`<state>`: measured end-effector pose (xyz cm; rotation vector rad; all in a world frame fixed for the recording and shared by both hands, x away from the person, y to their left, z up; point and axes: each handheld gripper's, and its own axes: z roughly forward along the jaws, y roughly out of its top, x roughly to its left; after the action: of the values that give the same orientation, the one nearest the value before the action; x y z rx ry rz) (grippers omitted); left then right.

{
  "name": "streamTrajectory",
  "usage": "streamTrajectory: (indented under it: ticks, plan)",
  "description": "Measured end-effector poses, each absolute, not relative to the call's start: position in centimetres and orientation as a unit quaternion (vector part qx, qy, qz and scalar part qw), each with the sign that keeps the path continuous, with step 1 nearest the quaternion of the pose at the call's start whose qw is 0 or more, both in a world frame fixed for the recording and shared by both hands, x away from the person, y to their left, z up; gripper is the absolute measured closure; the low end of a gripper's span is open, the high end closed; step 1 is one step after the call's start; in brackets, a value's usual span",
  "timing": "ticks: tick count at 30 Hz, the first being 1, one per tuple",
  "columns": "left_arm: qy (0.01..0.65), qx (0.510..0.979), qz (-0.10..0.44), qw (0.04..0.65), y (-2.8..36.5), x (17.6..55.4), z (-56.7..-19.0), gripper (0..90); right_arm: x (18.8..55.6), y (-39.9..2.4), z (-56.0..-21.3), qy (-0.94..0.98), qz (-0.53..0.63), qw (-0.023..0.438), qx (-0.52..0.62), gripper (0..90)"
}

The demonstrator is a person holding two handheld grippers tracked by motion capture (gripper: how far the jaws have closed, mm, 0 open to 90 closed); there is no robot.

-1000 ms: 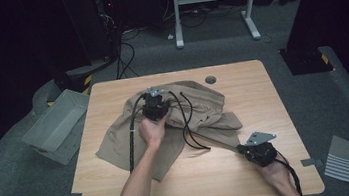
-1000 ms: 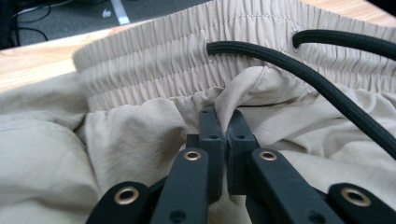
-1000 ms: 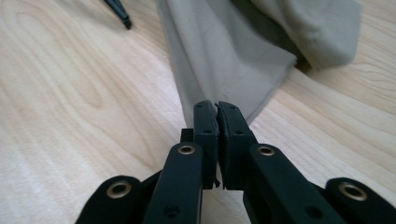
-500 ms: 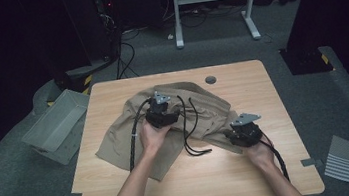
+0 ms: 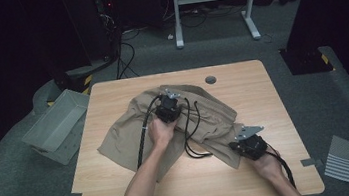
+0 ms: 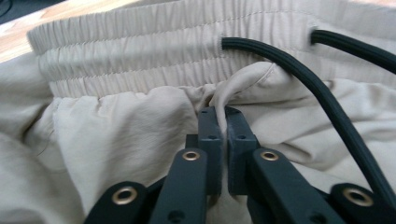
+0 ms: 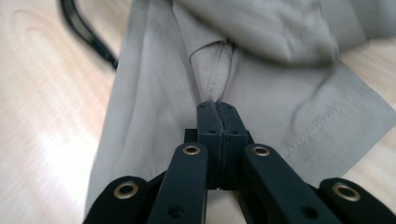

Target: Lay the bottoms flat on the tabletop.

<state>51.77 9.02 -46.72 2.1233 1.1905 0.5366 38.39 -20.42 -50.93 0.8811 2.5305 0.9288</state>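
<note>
Shorts (image 5: 186,124), beige, lie crumpled mid-surface (image 5: 253,179), black drawcord (image 5: 194,143) trailing over the cloth and onto the wood.

Left gripper (image 5: 168,108) sits on the upper middle of the shorts. Left gripper view: jaws have just been closing, now pinched on a raised fold of cloth (image 6: 224,100) just below the elastic waistband (image 6: 140,60); drawcord (image 6: 322,93) runs past on the right, clear of the jaws.

Right gripper (image 5: 248,145) is at the near right edge of the shorts. Right gripper view: jaws likewise just closed, nipping a thin pleat near the hem (image 7: 327,126).

Judgement: both holds set, step in hand looks like lifting to spread the shorts. To do it well: raise both together, draw apart evenly until cloth is taut, not jerked. Left pinch is shallow, may slip. Keep the drawcord from snagging.
</note>
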Motion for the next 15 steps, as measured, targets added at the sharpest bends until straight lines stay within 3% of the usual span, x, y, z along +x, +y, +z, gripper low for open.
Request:
streamTrajectory:
  ticks: [5,7,9,15]
  plan:
    - [0.481,0.784,0.173,0.353,9.7,52.4,-46.8,85.4,37.7,-21.0,-51.1,0.881,0.332,0.143,0.306,88.7]
    - [0.472,0.784,0.163,0.369,9.6,52.1,-46.5,67.2,37.7,-20.9,-50.7,0.874,0.342,0.149,0.31,75.4]
    - [0.457,0.787,0.168,0.378,9.6,51.3,-45.8,55.0,38.0,-20.9,-50.0,0.862,0.365,0.153,0.319,68.0]
    - [0.42,0.798,0.182,0.392,10.4,47.4,-43.8,44.9,39.8,-19.6,-47.3,0.844,0.391,0.178,0.321,56.6]
